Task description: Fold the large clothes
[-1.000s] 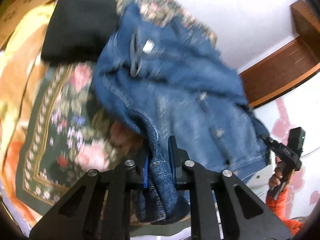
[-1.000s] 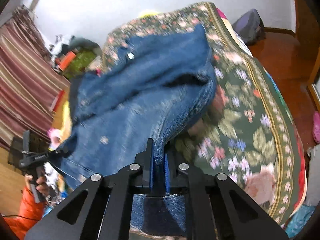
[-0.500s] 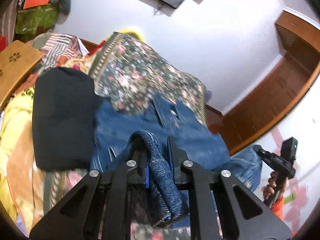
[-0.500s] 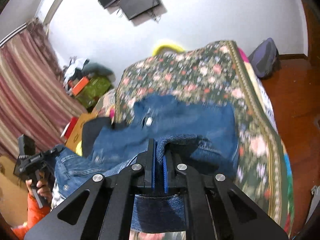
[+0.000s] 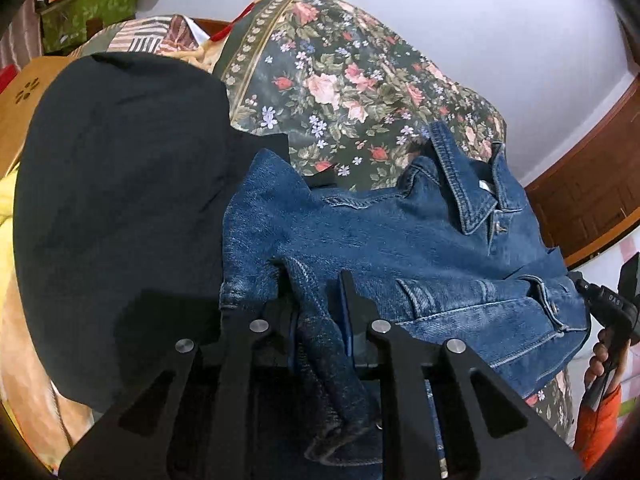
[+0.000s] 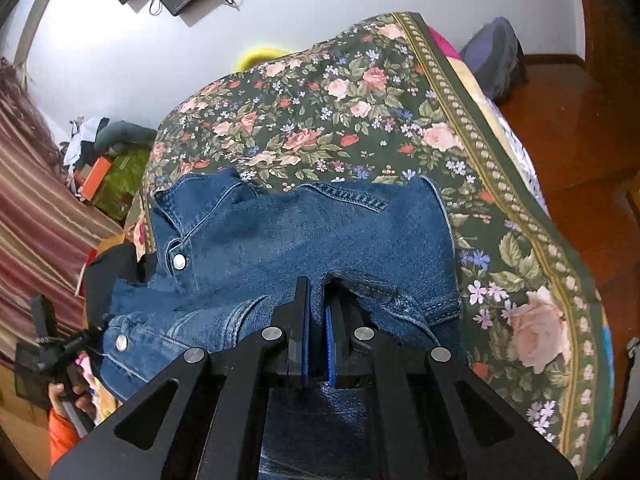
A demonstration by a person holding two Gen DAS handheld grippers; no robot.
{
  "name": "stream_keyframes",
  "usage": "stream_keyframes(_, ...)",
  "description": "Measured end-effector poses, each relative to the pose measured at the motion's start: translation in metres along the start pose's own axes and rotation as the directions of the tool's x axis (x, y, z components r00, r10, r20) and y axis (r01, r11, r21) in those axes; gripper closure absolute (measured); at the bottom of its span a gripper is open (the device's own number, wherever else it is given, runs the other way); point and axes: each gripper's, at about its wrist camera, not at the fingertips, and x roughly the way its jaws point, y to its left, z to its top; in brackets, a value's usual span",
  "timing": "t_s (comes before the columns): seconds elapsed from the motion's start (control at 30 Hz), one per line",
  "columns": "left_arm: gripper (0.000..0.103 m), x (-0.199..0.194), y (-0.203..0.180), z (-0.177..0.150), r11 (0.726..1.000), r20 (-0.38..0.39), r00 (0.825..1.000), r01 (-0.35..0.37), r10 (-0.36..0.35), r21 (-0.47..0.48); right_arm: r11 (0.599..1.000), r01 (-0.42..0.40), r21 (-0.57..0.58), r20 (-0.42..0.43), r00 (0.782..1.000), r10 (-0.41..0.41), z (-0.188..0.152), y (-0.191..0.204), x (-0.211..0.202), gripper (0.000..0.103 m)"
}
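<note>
A blue denim jacket (image 5: 392, 240) lies spread front-up on a floral bedspread (image 5: 340, 92), collar toward the far side. My left gripper (image 5: 318, 284) is shut on a bunched fold of the jacket's near left edge. In the right wrist view the jacket (image 6: 304, 232) lies across the bedspread (image 6: 360, 92), and my right gripper (image 6: 316, 292) is shut on its near right edge. Denim hangs below both sets of fingers. The right gripper also shows at the jacket's far corner in the left wrist view (image 5: 604, 304).
A folded black garment (image 5: 116, 208) lies just left of the jacket, over yellow and orange cloth. A wooden floor (image 6: 568, 128) and a grey bag (image 6: 496, 56) are off the bed's right side. Striped curtains (image 6: 36, 208) and clutter stand at the left.
The jacket was held up and swinging; both grippers have lowered it, and it now lies spread flat on the bedspread. Both grippers have stayed shut on its edges.
</note>
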Motion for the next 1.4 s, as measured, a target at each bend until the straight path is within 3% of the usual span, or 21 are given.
stream_keyframes(0.1, 0.083, -0.013, -0.008, -0.002, 0.999, -0.016, 1.000, -0.022, 0.023, 0.047, 1.000, 0.010, -0.018, -0.025, 1.000, -0.010, 0.002, 0.007, -0.012, 0.097)
stream_keyframes(0.2, 0.063, -0.032, -0.013, -0.006, 0.997, -0.021, 0.999, -0.029, 0.030, 0.072, 0.997, 0.041, -0.059, -0.023, 0.999, -0.042, -0.003, 0.019, -0.024, 0.092)
stream_keyframes(0.23, 0.054, -0.035, -0.015, -0.004, 0.997, -0.015, 0.999, -0.032, 0.033, 0.075, 0.994, 0.065, -0.087, -0.010, 0.998, -0.066, -0.006, 0.025, -0.030, 0.086)
stream_keyframes(0.27, 0.052, -0.042, -0.016, -0.004, 0.996, -0.002, 0.999, -0.040, 0.040, 0.081, 0.990, 0.086, -0.112, 0.000, 0.996, -0.086, -0.009, 0.029, -0.033, 0.078)
stream_keyframes(0.37, 0.052, -0.064, -0.020, -0.012, 0.989, 0.025, 0.997, -0.080, 0.078, 0.126, 0.974, 0.123, -0.192, 0.042, 0.992, -0.117, -0.022, 0.043, -0.051, 0.062)
stream_keyframes(0.67, 0.051, -0.084, -0.035, -0.061, 0.936, 0.042, 0.983, -0.185, 0.181, 0.298, 0.922, 0.176, -0.345, 0.061, 0.984, -0.165, -0.067, 0.069, -0.072, 0.055)
stream_keyframes(0.83, 0.051, -0.070, -0.027, -0.074, 0.938, 0.002, 0.982, -0.181, 0.188, 0.297, 0.901, 0.220, -0.373, 0.034, 0.974, -0.224, -0.085, 0.070, -0.057, 0.054)
stream_keyframes(1.0, 0.051, -0.054, -0.035, -0.078, 0.903, 0.033, 0.972, -0.227, 0.231, 0.365, 0.875, 0.263, -0.406, 0.014, 0.959, -0.282, -0.095, 0.071, -0.035, 0.054)
stream_keyframes(1.1, 0.051, -0.045, -0.042, -0.079, 0.882, 0.035, 0.970, -0.235, 0.242, 0.408, 0.840, 0.310, -0.445, 0.035, 0.944, -0.329, -0.097, 0.077, -0.025, 0.054)
stream_keyframes(1.2, 0.051, -0.034, -0.049, -0.077, 0.859, 0.036, 0.964, -0.253, 0.265, 0.445, 0.792, 0.345, -0.504, 0.066, 0.930, -0.363, -0.098, 0.086, -0.019, 0.044)
stream_keyframes(1.3, 0.051, -0.027, -0.052, -0.066, 0.862, 0.031, 0.966, -0.244, 0.257, 0.444, 0.747, 0.375, -0.549, 0.091, 0.915, -0.393, -0.094, 0.094, -0.011, 0.043)
stream_keyframes(1.4, 0.051, -0.015, -0.052, -0.050, 0.875, 0.016, 0.971, -0.224, 0.241, 0.429, 0.733, 0.361, -0.577, 0.078, 0.917, -0.390, -0.084, 0.096, -0.001, 0.043)
